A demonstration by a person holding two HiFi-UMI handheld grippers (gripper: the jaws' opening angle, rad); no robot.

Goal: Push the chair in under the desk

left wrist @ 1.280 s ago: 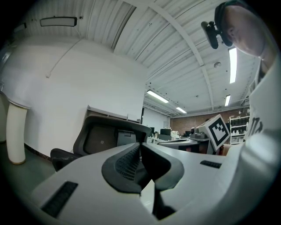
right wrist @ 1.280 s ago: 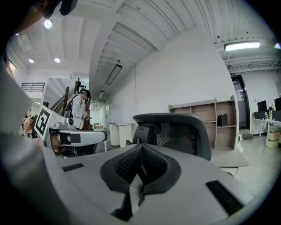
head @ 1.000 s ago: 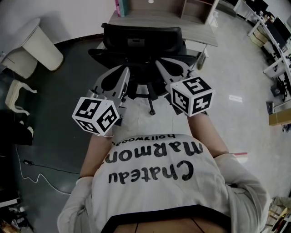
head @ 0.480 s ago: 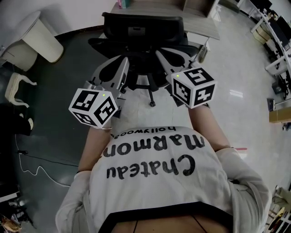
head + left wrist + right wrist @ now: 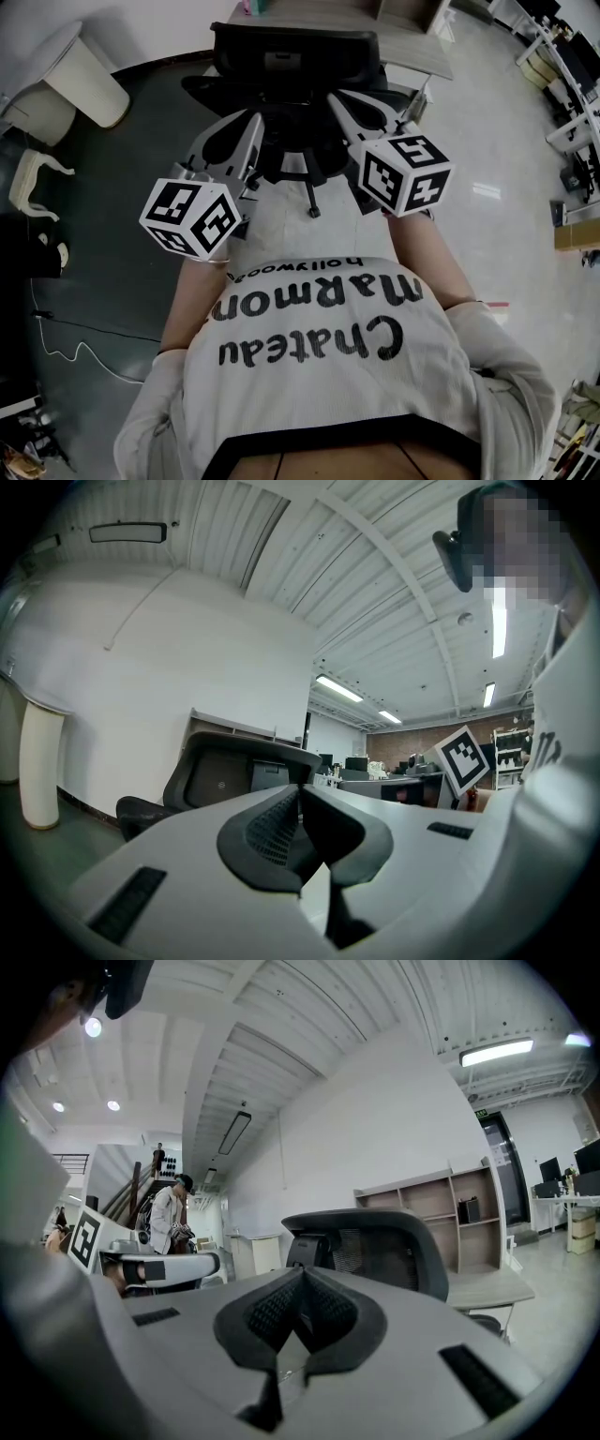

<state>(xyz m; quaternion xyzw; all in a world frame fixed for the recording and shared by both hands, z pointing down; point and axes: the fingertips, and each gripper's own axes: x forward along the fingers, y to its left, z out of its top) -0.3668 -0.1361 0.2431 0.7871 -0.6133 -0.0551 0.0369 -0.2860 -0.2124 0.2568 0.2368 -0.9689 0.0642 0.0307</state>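
A black office chair [image 5: 295, 56] stands with its back towards me in front of the wooden desk [image 5: 412, 61] at the top of the head view. My left gripper [image 5: 249, 120] and right gripper [image 5: 336, 97] reach forward side by side just behind the backrest, both shut with nothing between the jaws. In the left gripper view the closed tips [image 5: 300, 789] point at the backrest [image 5: 225, 771], a short way off. From the right gripper [image 5: 302, 1271] the mesh backrest [image 5: 384, 1246] and the desk top [image 5: 487, 1290] show ahead. Contact with the chair cannot be told.
A white rounded table [image 5: 70, 80] stands at the left on a dark floor area [image 5: 122, 244], where a white cable [image 5: 84, 356] lies. Desks with monitors [image 5: 572, 84] line the right. Open shelves [image 5: 450, 1208] rise behind the desk. A person [image 5: 169, 1208] stands far off.
Both grippers have edged forward and up in the head view, towards the chair back. The chair and desk sit slightly higher in the picture. Jaws stayed shut.
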